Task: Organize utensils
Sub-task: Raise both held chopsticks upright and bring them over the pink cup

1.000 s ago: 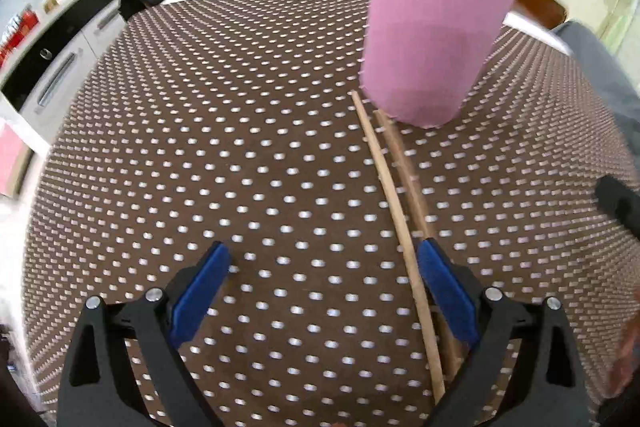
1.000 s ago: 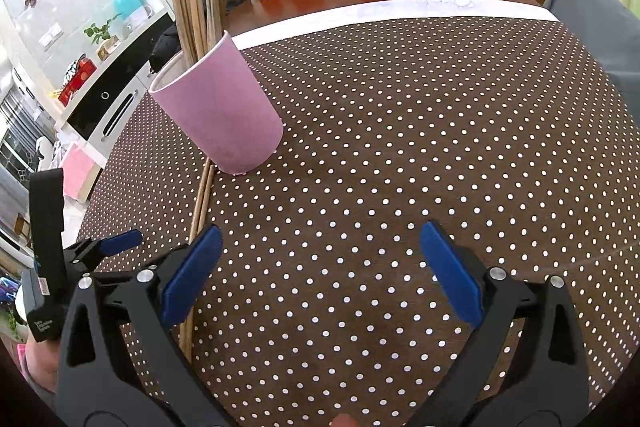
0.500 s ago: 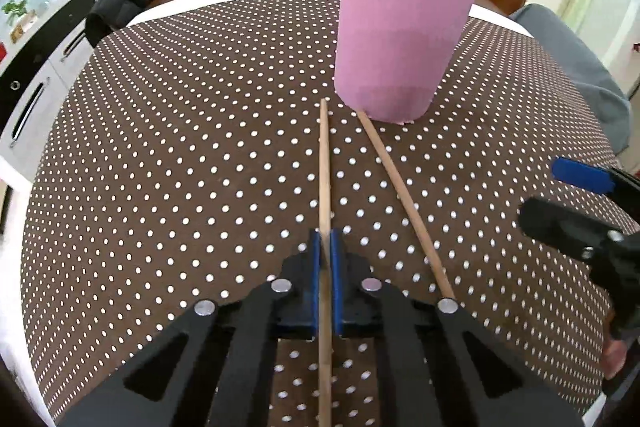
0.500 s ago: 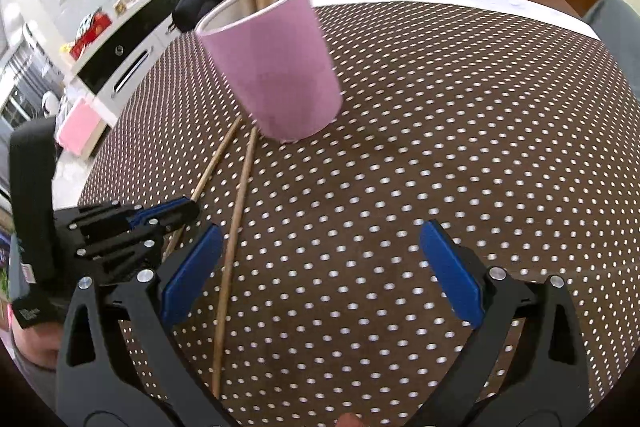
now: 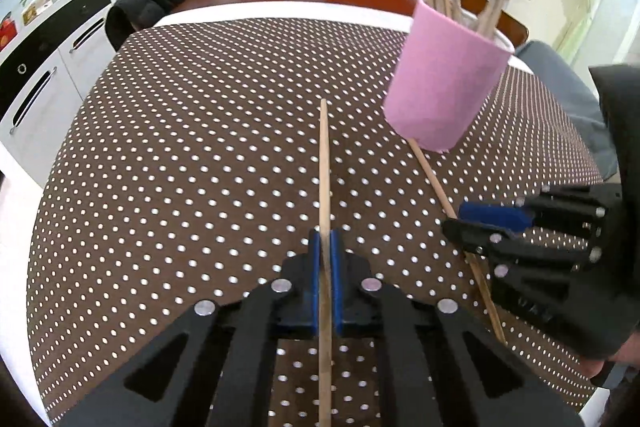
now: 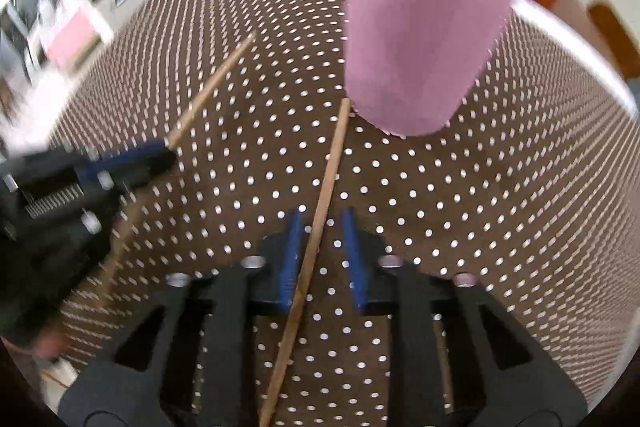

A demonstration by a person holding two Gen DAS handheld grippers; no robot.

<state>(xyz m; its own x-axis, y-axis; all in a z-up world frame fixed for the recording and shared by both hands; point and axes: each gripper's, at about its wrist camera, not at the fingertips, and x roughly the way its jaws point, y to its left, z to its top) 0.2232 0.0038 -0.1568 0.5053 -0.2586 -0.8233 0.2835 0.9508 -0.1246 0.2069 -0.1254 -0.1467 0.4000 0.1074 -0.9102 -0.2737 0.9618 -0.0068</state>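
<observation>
Lying between the closing right tongs (image 6: 320, 247) — second chopstick (image 6: 320, 211), unpinched.

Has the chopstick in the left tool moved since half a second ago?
Yes. Clamped in the left tool, the chopstick has swung left, away from the pink cup; its tip was near the cup's base and now sits well clear.

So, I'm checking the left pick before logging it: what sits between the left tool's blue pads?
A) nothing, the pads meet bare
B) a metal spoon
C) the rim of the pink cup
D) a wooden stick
D: in the left wrist view the left tool is shut on a wooden stick, which runs out ahead above the dotted cloth, clear of the pink cup.
</observation>
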